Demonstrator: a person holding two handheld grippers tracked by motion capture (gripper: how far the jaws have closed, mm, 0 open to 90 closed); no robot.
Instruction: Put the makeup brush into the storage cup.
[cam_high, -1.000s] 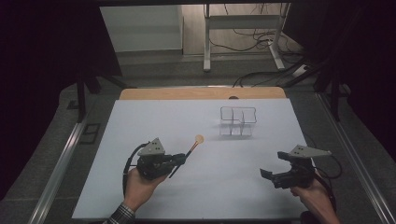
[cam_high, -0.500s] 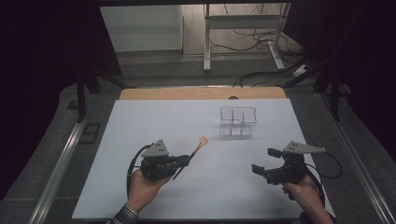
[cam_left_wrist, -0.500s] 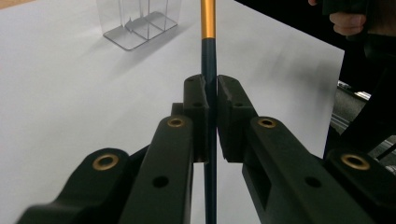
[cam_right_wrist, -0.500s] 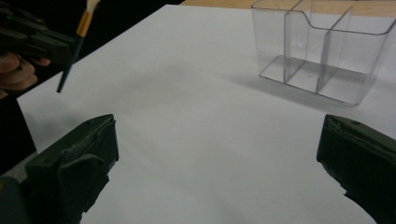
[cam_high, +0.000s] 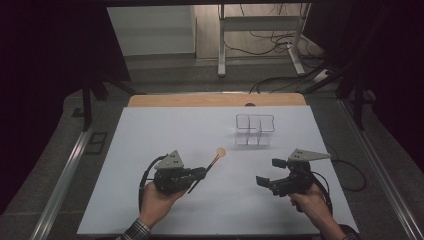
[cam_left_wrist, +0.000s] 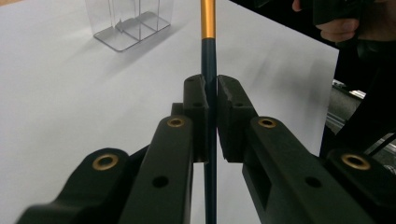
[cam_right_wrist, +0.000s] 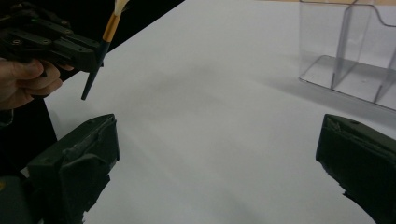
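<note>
A thin brush (cam_high: 212, 161) with a dark handle, gold ferrule and pale tip is clamped in my left gripper (cam_high: 200, 173), left of the table's middle, its tip pointing up and to the right. In the left gripper view the pads (cam_left_wrist: 196, 100) press the dark handle (cam_left_wrist: 208, 60) on both sides. My right gripper (cam_high: 270, 172) hovers open at the right front with nothing between its wide-apart jaws. From the right gripper view (cam_right_wrist: 217, 140) the brush (cam_right_wrist: 100, 51) shows at upper left. A clear plastic compartment holder (cam_high: 255, 130) stands upright behind the right gripper.
A white sheet (cam_high: 165, 130) covers the table, with a wooden strip (cam_high: 200, 100) at its far edge. Metal rails run along both sides. Cables and a stand's legs (cam_high: 260, 45) lie on the floor beyond the table.
My right gripper has slid left toward the table's middle, still open. The left gripper with the brush has hardly shifted.
</note>
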